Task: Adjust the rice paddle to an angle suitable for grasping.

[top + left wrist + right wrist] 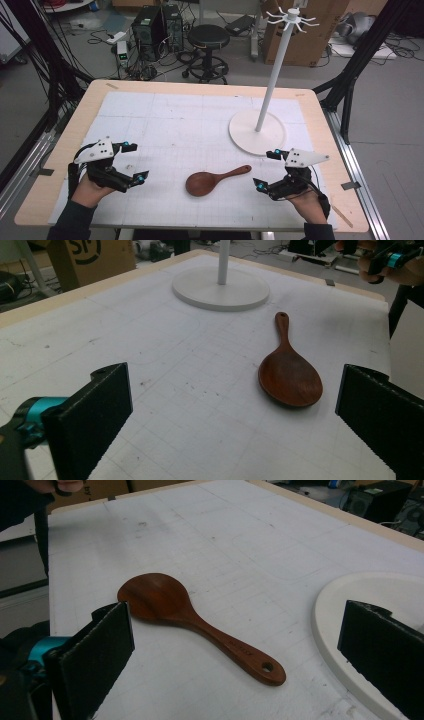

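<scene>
A dark brown wooden spoon (212, 181) lies flat on the white mat near the table's front, bowl to the left and handle pointing right and away. Its handle end has a small hole (267, 667). My left gripper (134, 161) stands open at the front left, well left of the spoon (290, 370), with nothing between its jaws. My right gripper (266, 170) stands open at the front right, just right of the handle tip, also with nothing between its jaws. In the right gripper view the spoon (195, 620) lies between and beyond the jaws.
A white hook stand (272, 75) rises from a round base (245, 135) at the mat's right, behind the right gripper. The light wooden table (75, 125) rims the white mat (175, 120). Beyond it stand a black stool (208, 37), computers and cardboard boxes.
</scene>
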A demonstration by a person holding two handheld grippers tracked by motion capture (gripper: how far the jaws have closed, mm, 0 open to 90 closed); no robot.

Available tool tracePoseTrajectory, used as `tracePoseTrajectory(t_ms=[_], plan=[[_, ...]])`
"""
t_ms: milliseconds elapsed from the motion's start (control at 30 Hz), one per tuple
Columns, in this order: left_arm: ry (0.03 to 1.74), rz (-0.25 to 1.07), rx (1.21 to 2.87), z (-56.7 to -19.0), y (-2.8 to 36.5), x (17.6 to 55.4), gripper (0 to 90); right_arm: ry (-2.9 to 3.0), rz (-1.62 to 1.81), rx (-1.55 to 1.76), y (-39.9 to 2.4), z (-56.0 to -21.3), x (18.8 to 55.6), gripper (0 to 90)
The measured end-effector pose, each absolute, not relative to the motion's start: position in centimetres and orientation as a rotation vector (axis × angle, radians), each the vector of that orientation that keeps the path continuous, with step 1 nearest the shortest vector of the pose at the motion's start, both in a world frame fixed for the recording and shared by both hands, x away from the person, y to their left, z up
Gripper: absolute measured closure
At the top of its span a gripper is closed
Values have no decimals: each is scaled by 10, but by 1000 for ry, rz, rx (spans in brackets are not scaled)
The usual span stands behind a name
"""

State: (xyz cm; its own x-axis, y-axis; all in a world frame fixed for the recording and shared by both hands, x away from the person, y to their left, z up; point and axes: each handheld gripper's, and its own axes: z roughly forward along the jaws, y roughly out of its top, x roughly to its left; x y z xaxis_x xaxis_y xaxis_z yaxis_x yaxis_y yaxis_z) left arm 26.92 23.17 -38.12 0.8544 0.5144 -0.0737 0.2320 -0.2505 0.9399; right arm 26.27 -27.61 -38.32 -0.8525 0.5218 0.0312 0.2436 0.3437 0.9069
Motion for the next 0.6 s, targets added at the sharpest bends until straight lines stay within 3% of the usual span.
tracePoseTrajectory(t_ms=[600], plan=[[569,292,1846,-383,233,268,23,2382,1488,673,-272,-385,264,3]])
